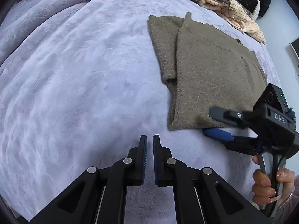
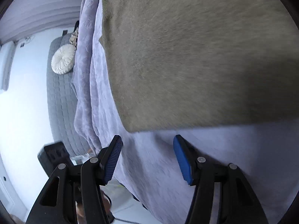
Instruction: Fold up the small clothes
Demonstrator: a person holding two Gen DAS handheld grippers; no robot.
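the olive-brown sweater [image 1: 209,71] lies partly folded on the lavender blanket [image 1: 74,74], right of centre. the left gripper [image 1: 150,140] is pressed together, holding nothing; the right gripper [image 1: 207,121] is spread at the sweater's near edge.

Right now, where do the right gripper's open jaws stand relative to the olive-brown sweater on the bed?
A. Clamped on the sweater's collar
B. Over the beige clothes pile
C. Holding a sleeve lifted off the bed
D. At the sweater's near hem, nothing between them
D: the right gripper has its jaws apart over bare lavender blanket, just short of the sweater hem, which lies flat.
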